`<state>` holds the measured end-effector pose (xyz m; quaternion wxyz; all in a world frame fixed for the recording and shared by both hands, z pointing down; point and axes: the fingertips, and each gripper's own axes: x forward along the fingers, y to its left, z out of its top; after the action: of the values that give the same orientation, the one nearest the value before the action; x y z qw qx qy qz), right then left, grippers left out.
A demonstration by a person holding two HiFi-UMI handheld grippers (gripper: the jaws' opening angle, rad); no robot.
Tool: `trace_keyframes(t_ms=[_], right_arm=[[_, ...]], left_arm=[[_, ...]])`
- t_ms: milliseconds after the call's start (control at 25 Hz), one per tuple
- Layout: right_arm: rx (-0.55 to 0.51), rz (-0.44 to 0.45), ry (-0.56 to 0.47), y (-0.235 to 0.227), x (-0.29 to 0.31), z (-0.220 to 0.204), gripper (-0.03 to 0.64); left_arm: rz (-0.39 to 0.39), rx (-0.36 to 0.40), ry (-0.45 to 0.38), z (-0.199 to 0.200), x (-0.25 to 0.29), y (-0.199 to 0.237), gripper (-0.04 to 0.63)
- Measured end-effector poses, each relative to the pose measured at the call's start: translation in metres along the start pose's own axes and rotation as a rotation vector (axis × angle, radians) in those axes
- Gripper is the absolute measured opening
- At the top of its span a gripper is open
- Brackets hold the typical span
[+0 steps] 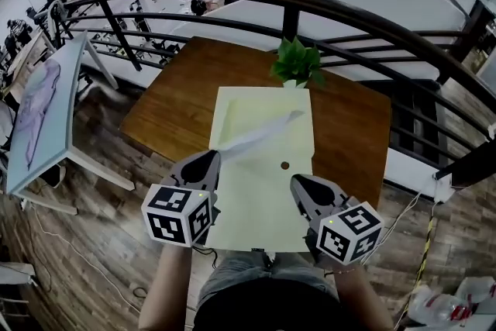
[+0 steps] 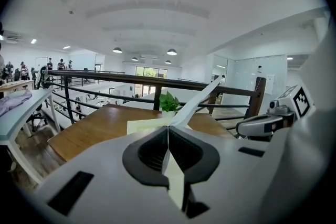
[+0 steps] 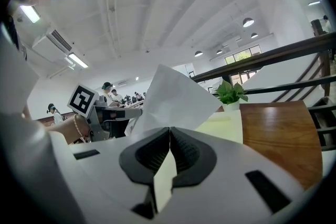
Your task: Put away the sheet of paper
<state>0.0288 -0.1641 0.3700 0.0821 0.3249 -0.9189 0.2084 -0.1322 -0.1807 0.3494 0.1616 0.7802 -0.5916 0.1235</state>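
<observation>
The left tool (image 1: 211, 159) is pressed together on one end of the white sheet of paper (image 1: 260, 134), which slants up above the yellow folder (image 1: 256, 201) lying on the wooden counter (image 1: 174, 108). The right tool (image 1: 297, 182) pinches a thin pale edge, apparently the folder's right side. A small potted plant (image 1: 297, 63) stands just beyond the folder

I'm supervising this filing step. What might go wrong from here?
The sheet of paper is held at one edge by the left tongs and may crease going into the yellow folder. The right tongs pinch only the folder's edge, which might slip.
</observation>
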Motion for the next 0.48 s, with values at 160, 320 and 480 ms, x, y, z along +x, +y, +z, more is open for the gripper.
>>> trace_keyframes(t_ms=[160,320,480], right_arm=[[0.021,-0.023,0.002,-0.004,0.008,0.003,0.027],[0.039,-0.043,-0.002,-0.009,0.018,0.008,0.028],[0.058,-0.062,0.010,-0.013,0.024,0.004,0.027]], left_arm=[[-0.038,0.012,0.024,-0.001,0.010,-0.001,0.018],[-0.023,0.101,0.038,0.005,0.019,0.003,0.018],[0.018,0.259,0.063,0.006,0.025,0.009,0.018]])
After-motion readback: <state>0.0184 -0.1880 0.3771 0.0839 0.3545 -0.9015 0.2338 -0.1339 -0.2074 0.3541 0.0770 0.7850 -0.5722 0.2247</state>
